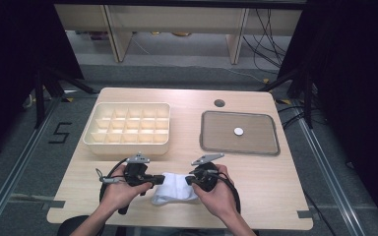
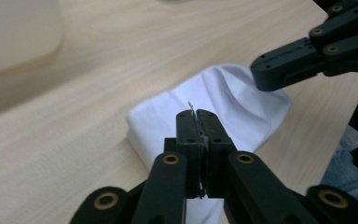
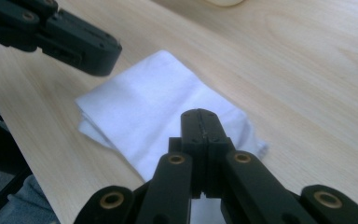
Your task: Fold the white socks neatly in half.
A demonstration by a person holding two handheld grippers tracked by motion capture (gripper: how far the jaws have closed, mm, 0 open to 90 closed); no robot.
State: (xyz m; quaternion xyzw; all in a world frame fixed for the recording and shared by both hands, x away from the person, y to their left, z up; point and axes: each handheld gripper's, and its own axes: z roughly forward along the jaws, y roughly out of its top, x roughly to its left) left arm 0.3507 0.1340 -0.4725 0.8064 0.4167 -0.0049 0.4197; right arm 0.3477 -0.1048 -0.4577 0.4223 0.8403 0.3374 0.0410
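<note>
The white cloth [image 1: 174,189] lies folded at the near edge of the desk [image 1: 256,167], between your grippers. The left gripper [image 2: 196,116] is clamped on a thin edge; the right gripper [image 3: 200,116] has its jaws together over the cloth. Expect it to be light, soft and limp: grip it at an edge or corner, since the middle will likely sag.

A black "5" [image 1: 60,132] is marked on the floor [image 1: 39,162]

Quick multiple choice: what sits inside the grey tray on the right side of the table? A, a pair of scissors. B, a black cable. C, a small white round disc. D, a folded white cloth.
C: in the high view a small white round disc lies alone near the middle of the grey tray, while the white cloth lies on the table near the person, between the two grippers.
</note>
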